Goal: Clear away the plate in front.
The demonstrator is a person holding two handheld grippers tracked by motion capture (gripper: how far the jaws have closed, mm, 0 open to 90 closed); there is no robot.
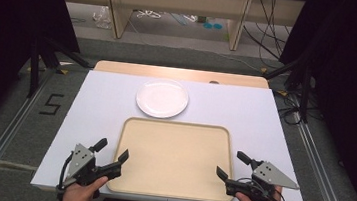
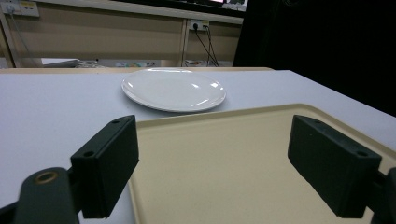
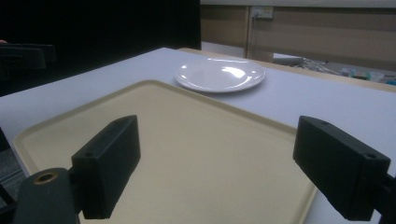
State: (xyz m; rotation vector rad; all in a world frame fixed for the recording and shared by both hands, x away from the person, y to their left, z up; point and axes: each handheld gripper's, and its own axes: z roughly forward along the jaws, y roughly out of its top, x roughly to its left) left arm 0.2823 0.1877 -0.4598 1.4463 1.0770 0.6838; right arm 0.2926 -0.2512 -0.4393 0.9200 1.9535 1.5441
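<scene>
A beige tray [image 1: 176, 128] lies empty at the table's near middle, seen also as the tray [image 2: 233, 163] and the tray [image 3: 187, 154] in the gripper views. A white plate [image 1: 162, 98] sits just beyond its far edge, empty too, showing as the plate [image 2: 173, 89] and the plate [image 3: 219, 74]. My left gripper [image 1: 112, 153] hovers open at the tray's near left corner, one jaw over the rim. My right gripper [image 1: 232, 165] stands open at the near right corner. Nothing is between either pair of jaws.
The white table top [image 1: 101, 97] ends close in front of both hands. Beyond the far edge is a wooden strip [image 1: 179, 73], then a bench with cables on the floor. Black curtains and stand legs flank both sides.
</scene>
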